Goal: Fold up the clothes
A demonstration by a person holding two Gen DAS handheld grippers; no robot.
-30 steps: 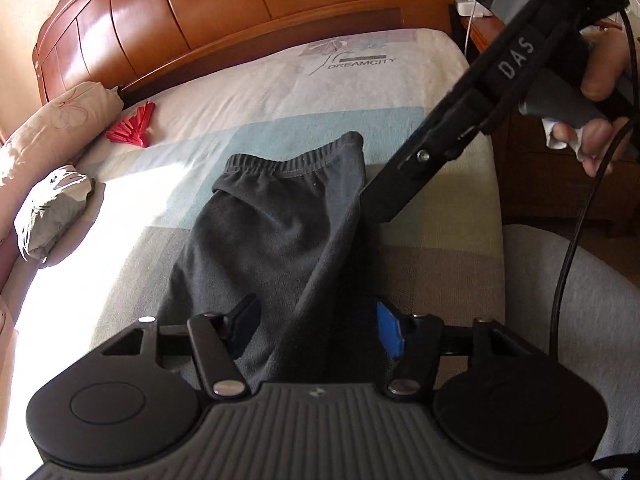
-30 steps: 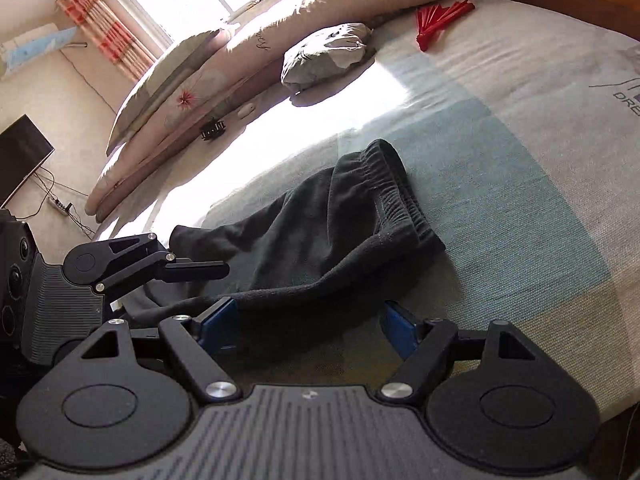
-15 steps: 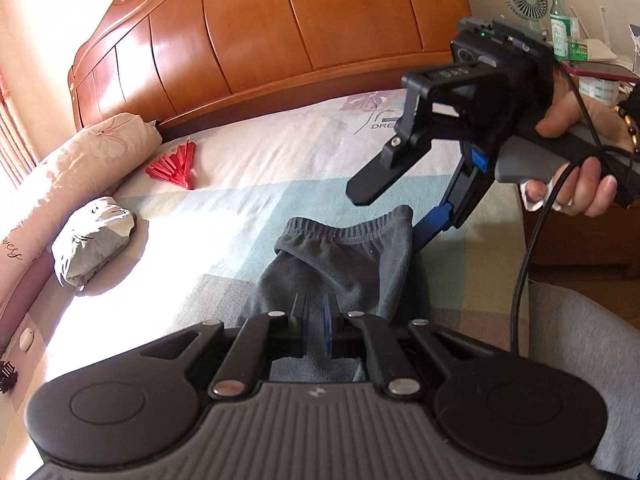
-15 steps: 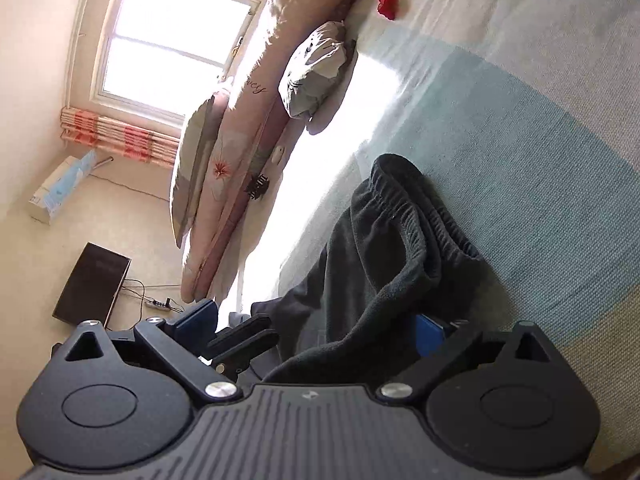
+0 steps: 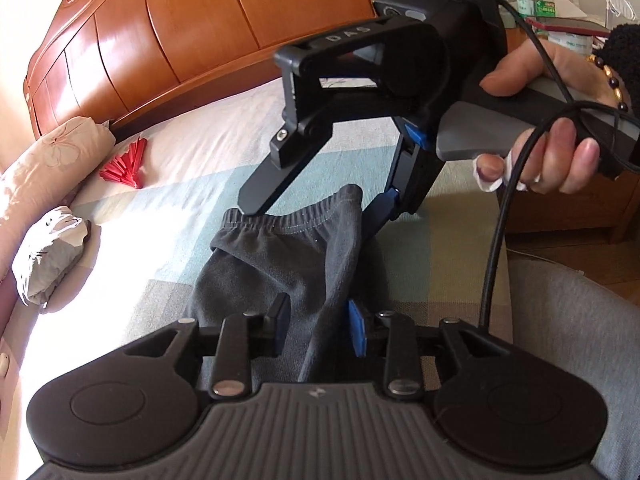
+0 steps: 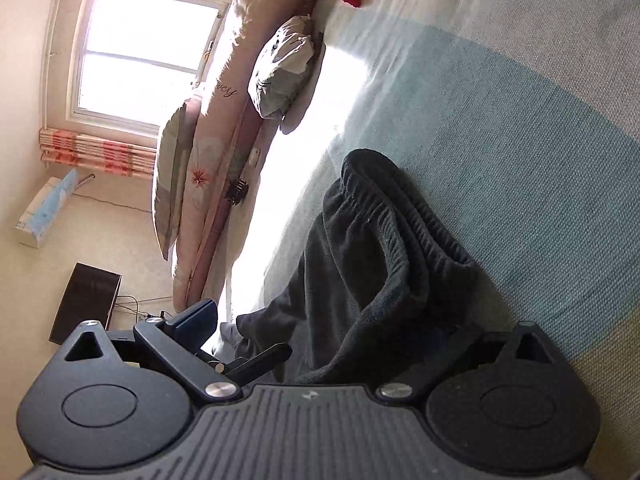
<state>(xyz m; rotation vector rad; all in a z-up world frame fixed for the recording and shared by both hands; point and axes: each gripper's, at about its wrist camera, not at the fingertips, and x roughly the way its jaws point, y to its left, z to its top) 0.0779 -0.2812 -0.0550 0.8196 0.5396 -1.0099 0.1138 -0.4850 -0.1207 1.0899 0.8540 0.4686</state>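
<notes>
Dark grey pants [image 5: 280, 264] are laid lengthwise on the bed [image 5: 168, 216], elastic waistband [image 5: 292, 216] toward the wooden headboard [image 5: 180, 36]. L gripper [image 5: 320, 322] is seen parted, fabric running btwn its fingers w/o being pinched. R gripper [image 5: 316, 208] is held by a hand [image 5: 540, 148] above the waistband, fingers spread wide: one tip touches the band's top edge, the blue-padded one sits at the band's right side. In the right wrist view the waistband [image 6: 404, 216] is bunched close in front of the R gripper, nothing clamped. A red fan [image 5: 124, 164] and grey bundle [image 5: 48, 252] lie near the pillows [image 5: 44, 172].
</notes>
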